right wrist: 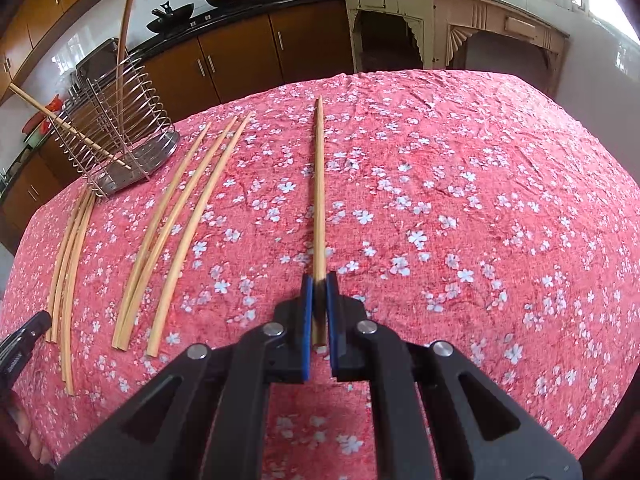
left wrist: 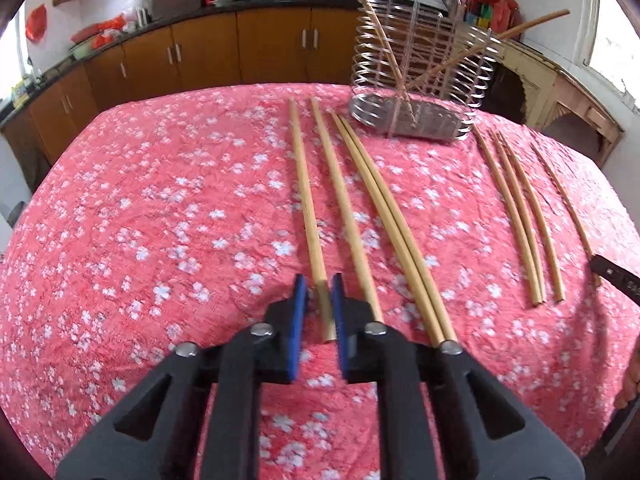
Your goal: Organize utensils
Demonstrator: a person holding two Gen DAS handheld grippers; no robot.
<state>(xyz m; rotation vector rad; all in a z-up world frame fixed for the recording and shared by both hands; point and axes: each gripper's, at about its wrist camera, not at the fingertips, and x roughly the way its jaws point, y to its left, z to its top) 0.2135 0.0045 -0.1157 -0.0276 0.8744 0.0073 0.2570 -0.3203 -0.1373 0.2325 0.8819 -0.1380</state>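
Several bamboo chopsticks lie on the pink floral tablecloth [left wrist: 160, 200]. My left gripper [left wrist: 319, 292] has its blue pads on either side of the near end of the leftmost chopstick [left wrist: 306, 200], with a small gap showing beside the stick. My right gripper [right wrist: 319, 284] is shut on a single chopstick [right wrist: 319, 184] that points away from me. A wire utensil holder [left wrist: 420, 80] stands at the far side with two chopsticks leaning in it; it also shows in the right wrist view [right wrist: 120, 120].
Three more chopsticks [left wrist: 360, 208] lie right of my left gripper, and another group [left wrist: 516, 208] lies further right. Wooden kitchen cabinets [left wrist: 200, 52] line the back wall. A cream cupboard [right wrist: 440, 20] stands beyond the table.
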